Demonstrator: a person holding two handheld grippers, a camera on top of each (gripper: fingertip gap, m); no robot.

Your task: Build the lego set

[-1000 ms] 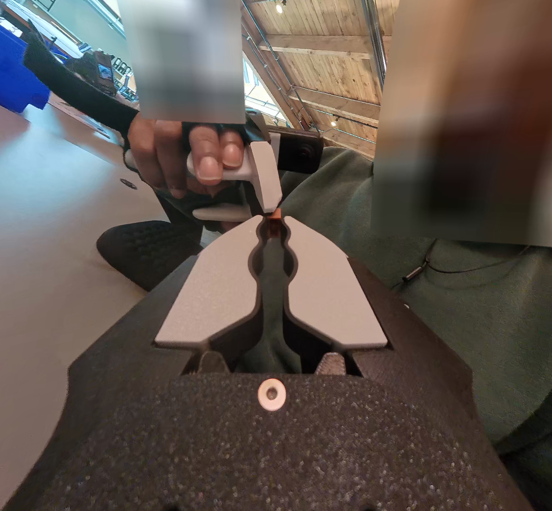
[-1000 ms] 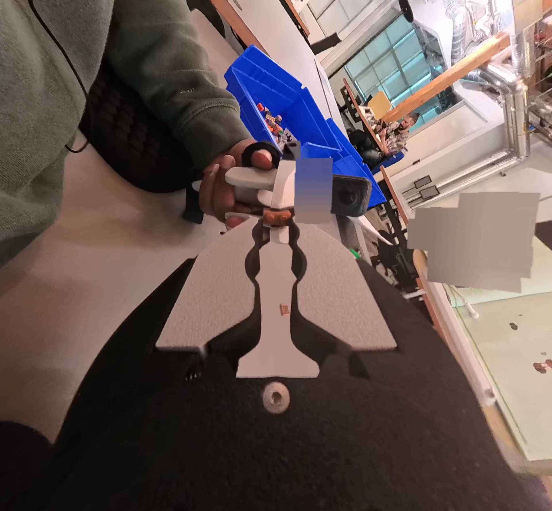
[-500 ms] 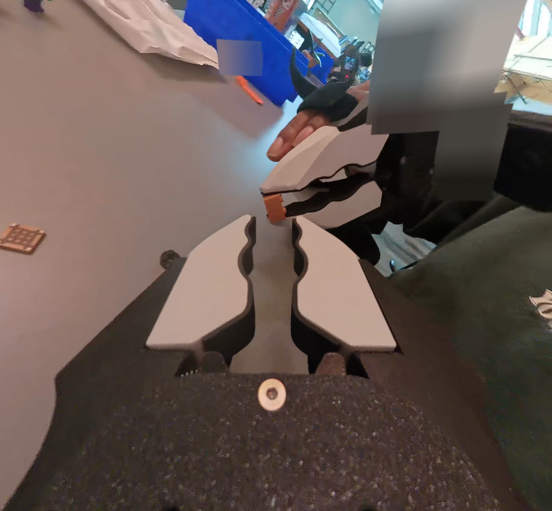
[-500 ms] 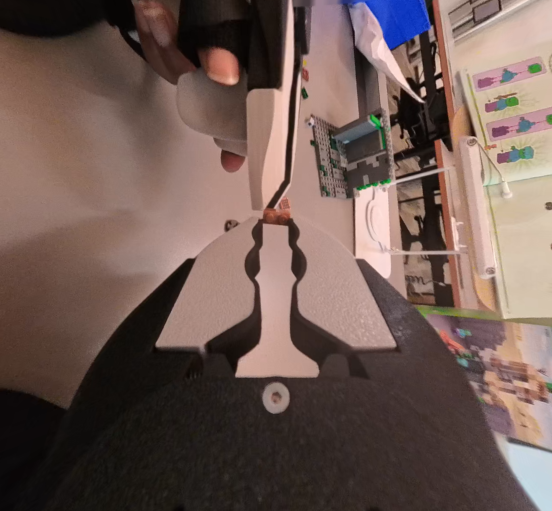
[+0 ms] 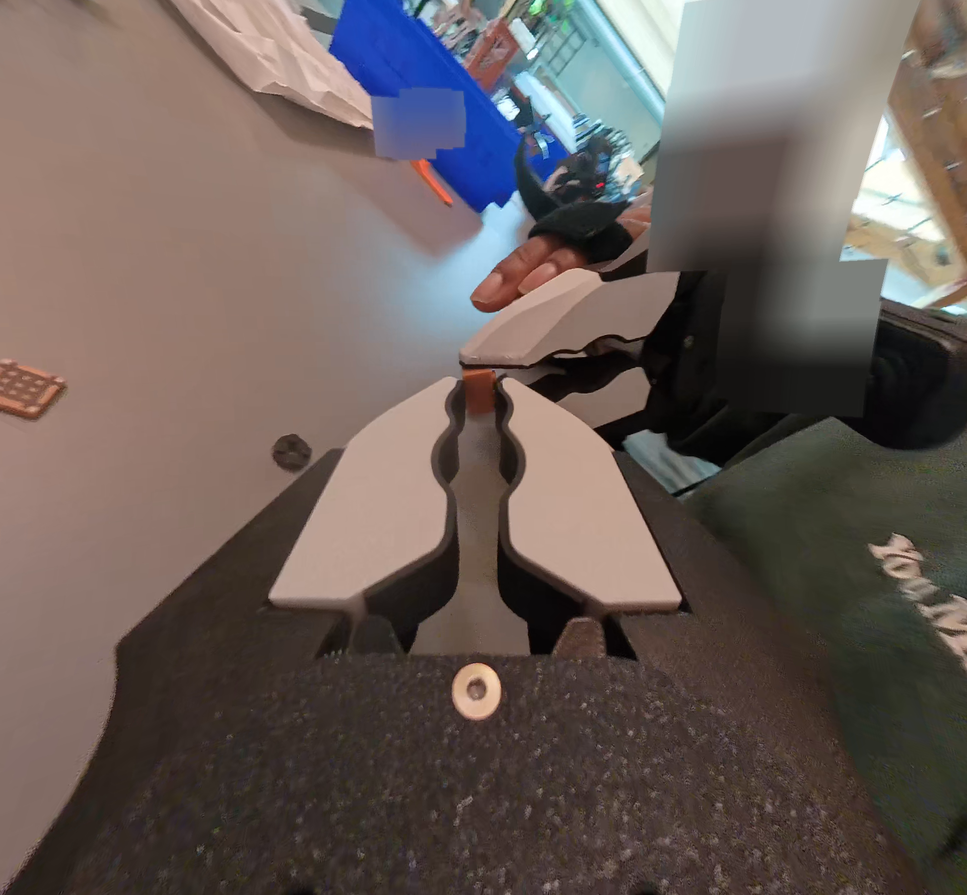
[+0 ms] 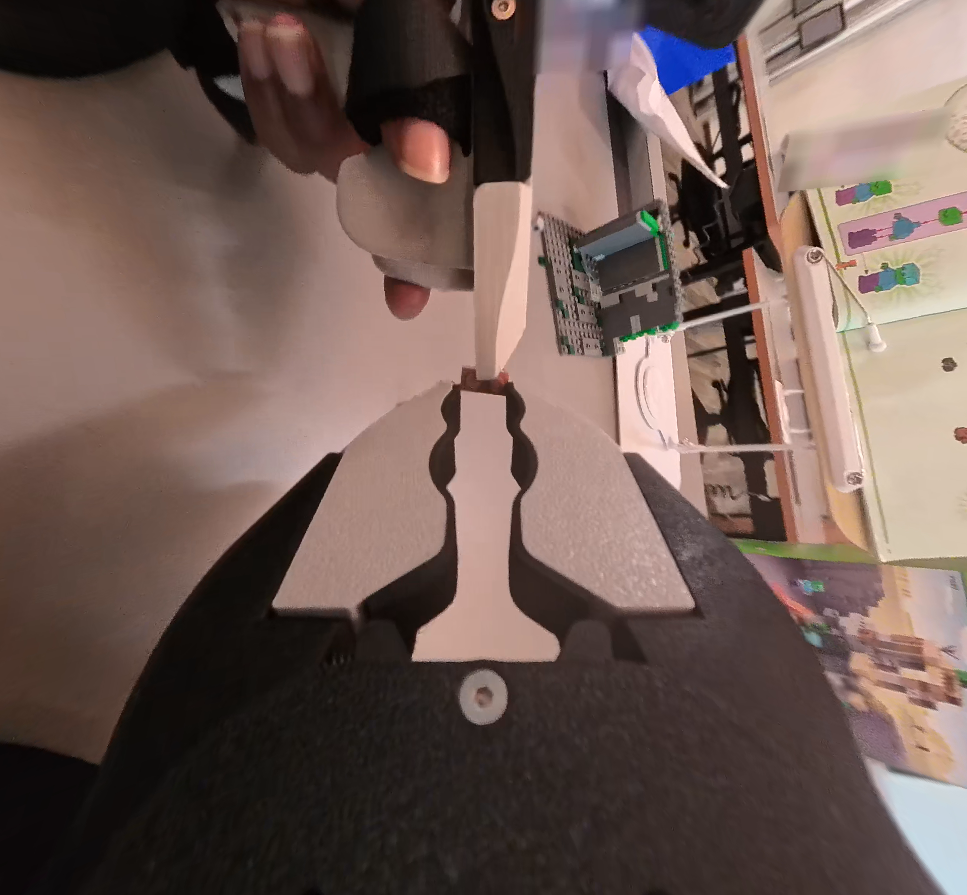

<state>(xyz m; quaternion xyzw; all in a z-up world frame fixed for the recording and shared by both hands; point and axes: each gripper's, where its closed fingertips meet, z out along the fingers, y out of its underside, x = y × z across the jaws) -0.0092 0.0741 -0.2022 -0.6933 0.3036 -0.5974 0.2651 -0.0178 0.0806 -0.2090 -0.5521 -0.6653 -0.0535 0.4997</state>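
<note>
With both tongs meeting mid-frame, my left tongs (image 5: 479, 391) and right tongs (image 6: 484, 387) are each pinched narrow on the same small brown lego piece (image 5: 479, 395). Half-built grey lego model (image 6: 609, 277) sits upper right on the counter (image 5: 183, 268). Sweatshirt lettering's too blurred to read.

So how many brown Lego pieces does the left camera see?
2. A small brown piece sits between the left gripper's tips; a flat brown studded plate lies on the table at far left. The blue bin may hide more.
</note>
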